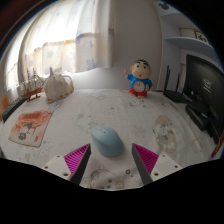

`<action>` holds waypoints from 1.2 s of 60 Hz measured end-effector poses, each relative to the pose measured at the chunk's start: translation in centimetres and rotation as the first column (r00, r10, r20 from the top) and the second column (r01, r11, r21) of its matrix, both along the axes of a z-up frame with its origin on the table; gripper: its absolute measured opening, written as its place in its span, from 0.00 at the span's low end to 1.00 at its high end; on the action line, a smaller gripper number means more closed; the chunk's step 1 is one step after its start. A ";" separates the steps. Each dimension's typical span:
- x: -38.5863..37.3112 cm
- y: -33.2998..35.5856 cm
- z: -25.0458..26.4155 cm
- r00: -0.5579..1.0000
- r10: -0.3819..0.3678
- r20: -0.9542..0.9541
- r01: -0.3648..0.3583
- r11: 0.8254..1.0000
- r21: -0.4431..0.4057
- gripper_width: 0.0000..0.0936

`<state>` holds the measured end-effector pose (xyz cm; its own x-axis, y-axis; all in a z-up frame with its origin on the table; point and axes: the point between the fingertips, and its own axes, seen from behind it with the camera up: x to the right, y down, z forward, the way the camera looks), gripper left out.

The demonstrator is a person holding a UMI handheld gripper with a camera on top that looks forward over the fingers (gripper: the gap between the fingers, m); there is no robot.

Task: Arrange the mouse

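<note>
Mouse (107, 141) between our spread fingers, resting on the table (100, 110).

We see our gripper (108, 158) held open — its 2 pink pads (76, 157) sit either side of the pale blue mouse, with a gap at each side, so nothing presses on it. Beyond the fingers, a cartoon figurine (137, 79) stands upright near the far edge of the patterned tablecloth, a white bag-like object (57, 86) sits well apart from it, and a printed booklet (30, 126) lies flat — off towards the left finger's side.
</note>
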<state>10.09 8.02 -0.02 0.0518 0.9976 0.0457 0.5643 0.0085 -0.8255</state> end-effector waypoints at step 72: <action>-9.5 -26.0 10.2 0.995 0.094 -0.026 -0.097 0.985 -0.143 0.40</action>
<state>0.55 -18.01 10.22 -0.0448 0.9941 -0.0984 0.5504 -0.0576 -0.8329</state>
